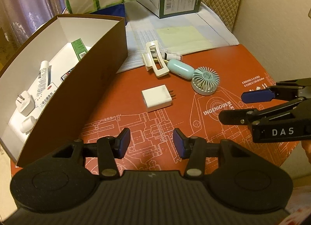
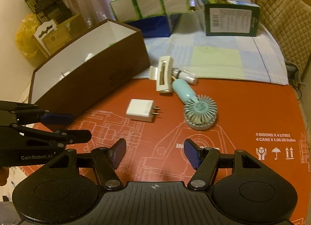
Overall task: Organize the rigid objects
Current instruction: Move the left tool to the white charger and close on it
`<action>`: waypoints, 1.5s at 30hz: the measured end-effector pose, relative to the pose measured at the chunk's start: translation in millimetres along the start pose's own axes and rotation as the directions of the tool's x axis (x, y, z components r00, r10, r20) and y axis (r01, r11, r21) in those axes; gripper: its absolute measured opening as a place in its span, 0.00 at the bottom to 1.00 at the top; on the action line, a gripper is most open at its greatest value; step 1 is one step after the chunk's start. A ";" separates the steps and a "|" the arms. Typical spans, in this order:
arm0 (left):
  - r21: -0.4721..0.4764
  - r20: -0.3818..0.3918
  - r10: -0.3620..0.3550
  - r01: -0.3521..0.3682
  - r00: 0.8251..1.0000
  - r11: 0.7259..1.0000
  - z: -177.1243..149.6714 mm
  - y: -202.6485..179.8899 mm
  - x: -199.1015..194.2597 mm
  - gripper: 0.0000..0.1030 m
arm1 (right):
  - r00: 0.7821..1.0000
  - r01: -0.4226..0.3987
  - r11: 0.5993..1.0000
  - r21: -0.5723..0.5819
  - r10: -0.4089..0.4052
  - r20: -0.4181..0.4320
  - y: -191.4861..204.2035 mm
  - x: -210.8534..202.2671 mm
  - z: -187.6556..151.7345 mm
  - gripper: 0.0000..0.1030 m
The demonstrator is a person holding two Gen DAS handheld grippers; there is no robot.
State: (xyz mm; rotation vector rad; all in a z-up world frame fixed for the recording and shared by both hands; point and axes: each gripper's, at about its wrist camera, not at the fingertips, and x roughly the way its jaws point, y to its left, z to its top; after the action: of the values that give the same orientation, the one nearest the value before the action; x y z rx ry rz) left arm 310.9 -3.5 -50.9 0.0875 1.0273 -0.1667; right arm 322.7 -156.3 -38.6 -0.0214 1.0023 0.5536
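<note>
a: where is the next thing to tidy, and which claw is closer?

b: a white charger plug (image 1: 157,97) lies flat on the red printed board (image 1: 233,65), just beyond the left gripper (image 1: 151,142) and almost dead ahead of it. its long axis runs left to right, prongs pointing right. the right gripper (image 2: 155,152) also faces it, but the plug sits a little left of its centre line and looks farther off; i judge the left nearer.

a: are the claws holding anything?

b: no. both are spread wide with nothing between the pads.

a: where do things go?

b: a brown box (image 1: 81,73) stands on the left, just beside the plug, already holding a white adapter (image 1: 25,105) and a tube (image 1: 41,78). farther off lie a mint handheld fan (image 1: 196,76) and a cream clip (image 1: 156,60), touching each other.

a: anything unclear?

b: the box's near wall hides much of its floor from the right view, and small white parts behind the clip are too tangled to name.
</note>
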 end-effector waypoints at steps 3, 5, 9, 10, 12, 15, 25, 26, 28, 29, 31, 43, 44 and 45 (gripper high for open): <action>-0.002 -0.001 0.000 0.000 1.000 1.000 3.3 -3.3 5.3 0.43 | 1.000 0.007 1.000 0.012 -0.007 -0.001 -8.9 0.8 0.0 0.61; -0.007 -0.002 -0.002 0.002 1.000 1.000 5.4 -4.6 9.5 0.45 | 1.000 0.013 1.000 0.018 -0.013 -0.001 -13.4 1.7 0.2 0.61; -0.023 -0.003 -0.017 0.017 1.000 1.000 10.4 -7.1 20.4 0.46 | 1.000 0.023 0.999 0.027 -0.023 -0.001 -24.3 5.4 1.9 0.61; -0.028 -0.002 -0.022 0.022 1.000 0.999 12.1 -7.5 24.3 0.46 | 1.000 0.028 0.999 0.030 -0.028 -0.001 -27.9 6.8 2.4 0.61; -0.034 -0.003 -0.022 0.022 1.000 0.999 14.8 -8.5 31.3 0.48 | 0.999 0.034 0.999 0.036 -0.034 -0.006 -33.0 10.2 3.6 0.61; -0.039 -0.001 -0.024 0.024 1.000 0.999 18.9 -10.0 42.9 0.52 | 0.999 0.038 0.998 0.041 -0.038 -0.016 -41.4 16.3 5.2 0.61; -0.044 -0.017 -0.037 0.036 0.999 0.998 32.0 -19.3 87.4 0.54 | 0.997 0.065 0.997 0.029 -0.063 -0.040 -66.2 43.5 15.3 0.61; -0.049 -0.018 -0.034 0.033 0.999 0.998 33.8 -19.0 91.2 0.54 | 0.997 0.063 0.998 0.024 -0.062 -0.036 -67.5 46.0 16.8 0.61; -0.059 -0.021 -0.023 0.021 1.000 0.998 37.1 -17.8 99.4 0.54 | 0.998 0.057 0.998 0.018 -0.057 -0.029 -71.1 51.1 20.0 0.61; -0.064 -0.020 -0.016 0.015 1.000 0.998 38.4 -16.9 103.1 0.54 | 0.998 0.056 0.998 0.017 -0.055 -0.027 -72.3 53.9 21.6 0.61; -0.067 -0.019 0.003 -0.004 1.000 0.998 40.5 -15.6 109.7 0.54 | 0.998 0.053 0.999 0.007 -0.053 -0.026 -74.8 59.8 24.4 0.61; -0.062 0.013 0.017 -0.016 1.000 0.998 43.8 -8.7 123.2 0.48 | 0.999 0.037 0.997 -0.070 -0.040 -0.032 -81.6 91.0 40.6 0.66; -0.061 0.015 0.015 -0.014 1.000 0.998 43.7 -8.1 123.5 0.47 | 0.999 0.038 0.996 -0.076 -0.041 -0.035 -80.7 94.1 41.3 0.67; -0.058 0.018 0.014 -0.013 1.000 0.998 43.7 -8.0 124.0 0.47 | 0.998 0.037 0.996 -0.082 -0.041 -0.038 -79.9 97.0 41.7 0.68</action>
State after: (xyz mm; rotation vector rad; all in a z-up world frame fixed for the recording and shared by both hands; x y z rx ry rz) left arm 409.1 -30.0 -134.6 0.0402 1.0125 -0.1255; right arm 431.7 -172.4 -111.9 -0.1245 1.0156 0.5597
